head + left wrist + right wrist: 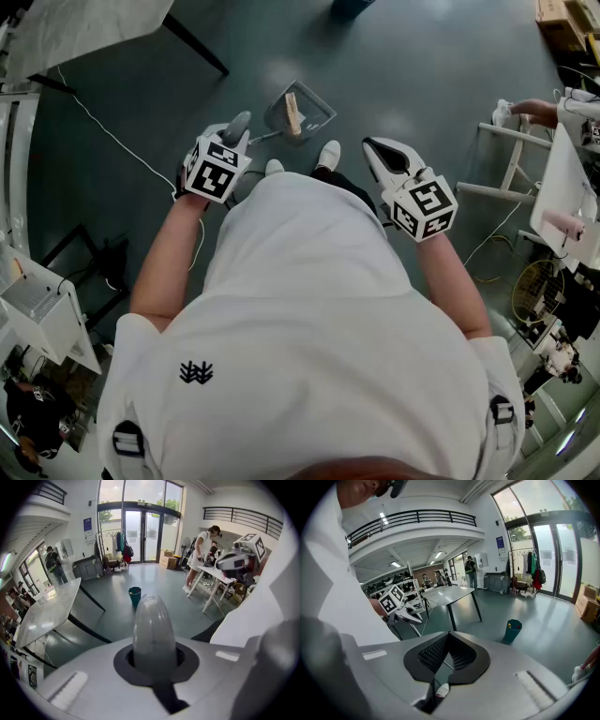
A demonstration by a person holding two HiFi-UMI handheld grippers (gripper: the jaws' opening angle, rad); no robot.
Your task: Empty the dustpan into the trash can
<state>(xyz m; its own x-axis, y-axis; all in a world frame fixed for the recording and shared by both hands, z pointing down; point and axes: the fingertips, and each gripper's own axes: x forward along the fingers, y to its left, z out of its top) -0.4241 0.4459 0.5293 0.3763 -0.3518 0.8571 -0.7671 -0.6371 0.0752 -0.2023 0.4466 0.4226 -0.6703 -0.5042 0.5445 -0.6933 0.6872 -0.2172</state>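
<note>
Dustpan (300, 112), grey w/ see-through walls, hangs or sits low just ahead of the person's white shoes (328, 155); can't tell if it touches the dark green floor (422, 56). Inside it: one pale, wood-coloured block (292, 114), nothing else to make out. A thin rod runs from the pan up to a rounded grey handle (238, 126). Left gripper (232, 142) is clenched on that handle, whose domed end pokes out between its jaws in the left gripper view. Right gripper (386, 155) is held up at the person's other side, jaws closed tip to tip w/ nothing between them. Trash can (513, 630), a small teal bin, stands alone on open floor, well apart from person and dustpan; a few small bits, yellow and red, show at its rim.
</note>
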